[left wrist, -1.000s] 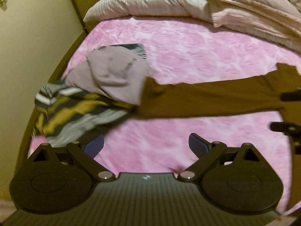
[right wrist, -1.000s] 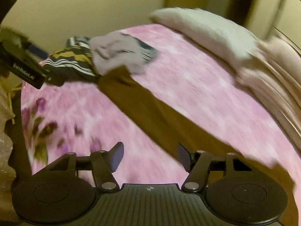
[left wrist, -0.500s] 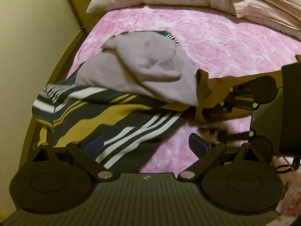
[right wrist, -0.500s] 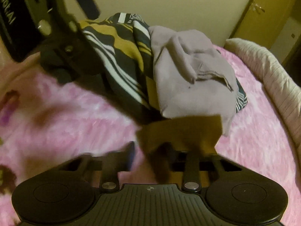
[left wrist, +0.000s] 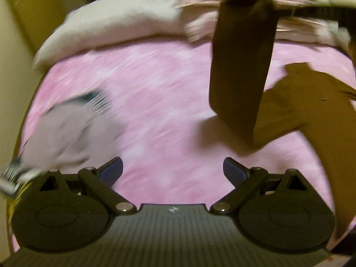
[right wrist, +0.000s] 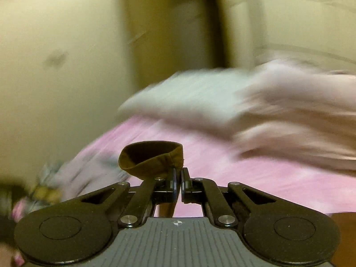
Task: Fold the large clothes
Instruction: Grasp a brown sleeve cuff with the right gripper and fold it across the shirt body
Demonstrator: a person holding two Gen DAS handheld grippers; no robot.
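Note:
A brown garment [left wrist: 289, 109] lies on the pink bedspread [left wrist: 155, 102] at the right. One brown sleeve [left wrist: 240, 62] hangs lifted in the air above the bed. Its cuff [right wrist: 151, 158] is pinched in my right gripper [right wrist: 178, 178], which is shut on it. My left gripper [left wrist: 172, 169] hovers open over bare pink spread, with nothing between its fingers. Both views are blurred by motion.
A pile of grey and striped clothes [left wrist: 71, 124] lies at the bed's left edge, also blurred in the right wrist view as the pile [right wrist: 66, 178]. Pillows and a folded pink blanket [left wrist: 133, 17] line the head of the bed. A cream wall [right wrist: 55, 66] runs along the left.
My right gripper closed on the brown sleeve's cuff near the clothes pile and lifted it up and to the right. My left gripper swung away from the pile toward the middle of the bed.

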